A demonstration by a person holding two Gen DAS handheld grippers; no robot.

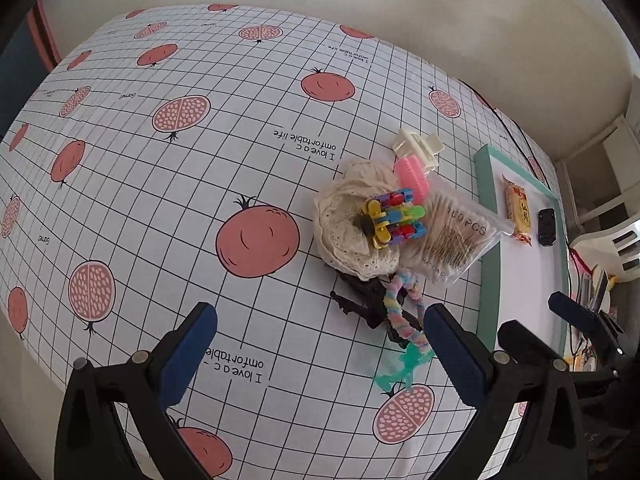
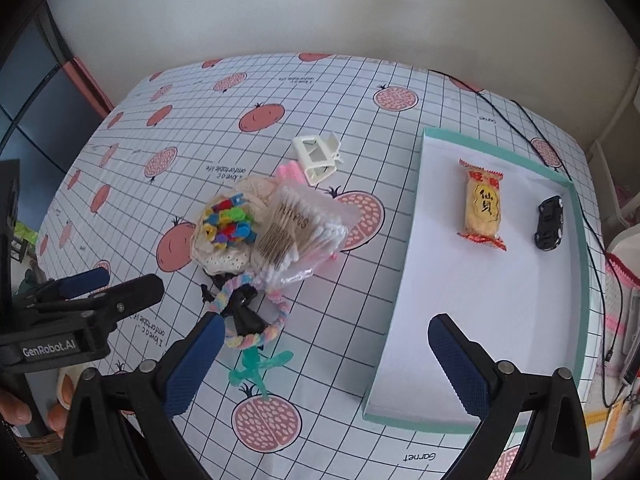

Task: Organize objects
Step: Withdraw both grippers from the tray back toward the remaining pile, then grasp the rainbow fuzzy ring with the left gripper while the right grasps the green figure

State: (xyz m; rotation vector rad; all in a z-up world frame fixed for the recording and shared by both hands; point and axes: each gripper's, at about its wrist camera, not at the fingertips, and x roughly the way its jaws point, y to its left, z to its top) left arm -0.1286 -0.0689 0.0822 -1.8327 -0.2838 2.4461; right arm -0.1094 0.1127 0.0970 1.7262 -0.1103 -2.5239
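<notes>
We held both grippers, left (image 1: 320, 344) and right (image 2: 326, 354), wide apart and empty above the tablecloth (image 1: 160, 200). A rice cracker packet (image 2: 482, 204) and black toy car (image 2: 550, 222) lay in the teal-rimmed tray (image 2: 578, 280).

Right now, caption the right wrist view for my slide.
Open right gripper hovers between cluttered pile and teal tray holding snack packet and toy car.

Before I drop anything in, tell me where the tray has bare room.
The teal-rimmed tray is bare across its near half, from the rice cracker packet and black toy car down to the near rim. Crowded: the pile outside it, around the cotton swab bag and colored clips.
</notes>
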